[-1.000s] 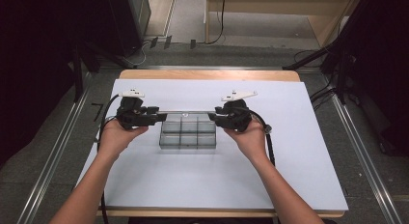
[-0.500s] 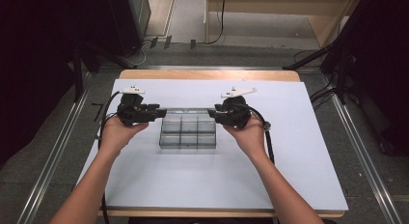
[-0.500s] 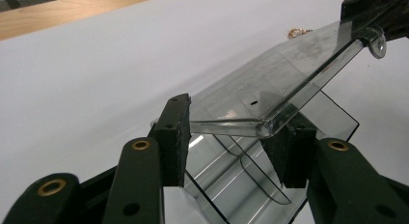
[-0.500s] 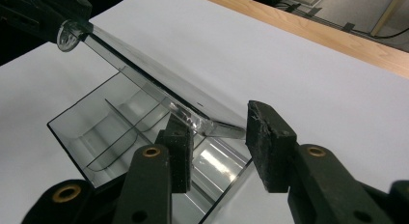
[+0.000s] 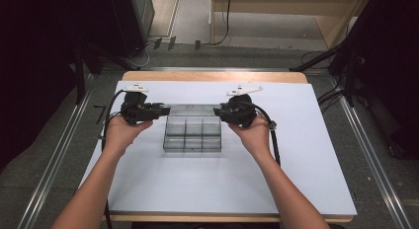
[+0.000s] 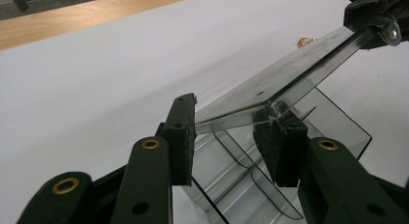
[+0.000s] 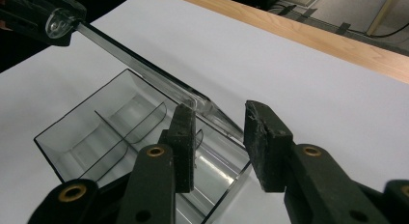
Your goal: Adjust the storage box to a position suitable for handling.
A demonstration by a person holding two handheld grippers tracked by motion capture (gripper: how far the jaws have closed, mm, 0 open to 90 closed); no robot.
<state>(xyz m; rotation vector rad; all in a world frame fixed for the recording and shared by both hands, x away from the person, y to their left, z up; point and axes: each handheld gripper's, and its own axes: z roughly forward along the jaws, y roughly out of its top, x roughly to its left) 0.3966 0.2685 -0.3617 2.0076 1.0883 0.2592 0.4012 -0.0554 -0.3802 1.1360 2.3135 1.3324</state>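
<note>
High view: my left gripper [image 5: 165, 110] just clamped the clear lid [image 5: 192, 109] over the box [image 5: 192, 135] mid-frame; right gripper [image 5: 217, 110] jaws closing, grip unclear; white mat [image 5: 197, 184] open around.

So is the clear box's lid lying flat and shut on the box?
No, the lid is tilted up off the clear box, held at both ends.

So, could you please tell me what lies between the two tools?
The clear lid spans from the left tool to the right tool, above the clear box, in the high view.
</note>
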